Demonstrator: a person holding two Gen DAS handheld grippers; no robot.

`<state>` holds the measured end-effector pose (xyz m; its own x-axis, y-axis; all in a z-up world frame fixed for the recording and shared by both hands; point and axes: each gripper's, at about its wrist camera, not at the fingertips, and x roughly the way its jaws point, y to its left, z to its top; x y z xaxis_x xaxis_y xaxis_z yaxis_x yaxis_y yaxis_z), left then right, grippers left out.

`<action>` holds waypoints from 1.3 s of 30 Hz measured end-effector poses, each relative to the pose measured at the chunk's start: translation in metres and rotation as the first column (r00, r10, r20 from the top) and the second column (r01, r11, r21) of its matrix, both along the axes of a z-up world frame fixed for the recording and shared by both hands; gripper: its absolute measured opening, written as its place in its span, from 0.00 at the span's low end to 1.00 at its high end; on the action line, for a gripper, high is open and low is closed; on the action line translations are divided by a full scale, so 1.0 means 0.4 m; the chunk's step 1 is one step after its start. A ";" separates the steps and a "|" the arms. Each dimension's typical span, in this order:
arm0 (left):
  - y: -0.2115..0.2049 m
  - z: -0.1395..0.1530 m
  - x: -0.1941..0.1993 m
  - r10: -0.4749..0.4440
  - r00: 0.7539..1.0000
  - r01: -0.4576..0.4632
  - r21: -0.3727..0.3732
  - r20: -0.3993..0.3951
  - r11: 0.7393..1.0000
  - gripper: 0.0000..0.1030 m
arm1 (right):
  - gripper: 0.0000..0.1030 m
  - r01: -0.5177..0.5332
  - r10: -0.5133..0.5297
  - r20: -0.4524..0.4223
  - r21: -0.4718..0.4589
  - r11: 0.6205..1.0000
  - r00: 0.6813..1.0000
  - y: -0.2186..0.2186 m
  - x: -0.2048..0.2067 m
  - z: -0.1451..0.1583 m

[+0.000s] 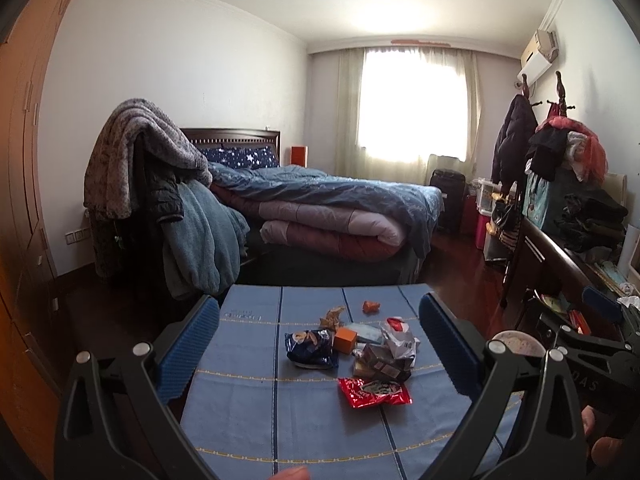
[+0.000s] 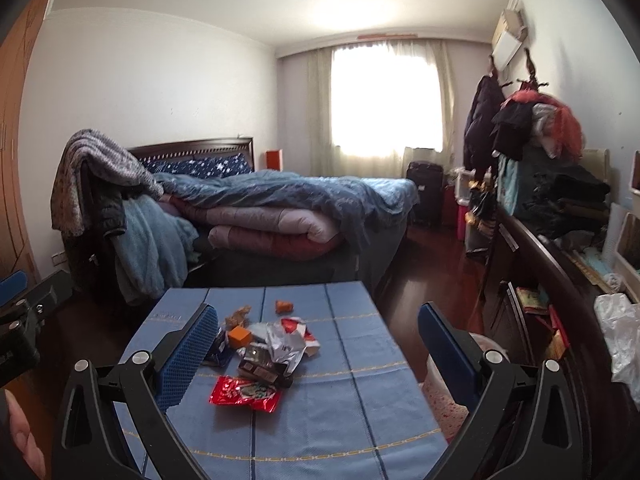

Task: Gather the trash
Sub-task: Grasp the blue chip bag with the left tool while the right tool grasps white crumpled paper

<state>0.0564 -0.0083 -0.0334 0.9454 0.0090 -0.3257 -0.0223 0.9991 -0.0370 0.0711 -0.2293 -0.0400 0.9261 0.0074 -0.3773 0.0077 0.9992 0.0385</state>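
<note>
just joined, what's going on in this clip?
A person holds a gripper in each hand over a table with a blue cloth in a bedroom. Both the left gripper and the right gripper are open and empty. A pile of trash sits untouched mid-table: a red wrapper, a blue snack bag, a small orange box and crumpled packaging.

A matt woven blue cloth [image 1: 248, 400] covers the desk. The red wrapper [image 1: 374, 391] and dark blue bag [image 1: 310, 346] look glossy, the silver packet [image 1: 400, 340] crinkled foil. The fingers [image 1: 188, 350] carry ribbed blue rubbery pads; the floor [image 2: 432, 264] is polished wood.
</note>
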 end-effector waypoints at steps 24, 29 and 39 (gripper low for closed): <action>0.047 -0.268 0.322 0.072 0.958 -0.068 0.024 -0.279 0.997 0.97 | 0.97 -0.054 0.053 -0.301 0.005 0.999 0.952 0.024 0.262 -0.254; 0.089 -0.377 0.392 0.099 0.921 -0.093 0.033 -0.376 0.995 0.97 | 0.97 -0.096 0.090 -0.386 0.005 0.995 0.918 0.052 0.308 -0.336; 0.080 -0.513 0.611 0.065 0.871 -0.056 0.033 -0.487 0.998 0.97 | 0.97 -0.135 0.125 -0.459 0.011 0.991 0.879 0.075 0.360 -0.414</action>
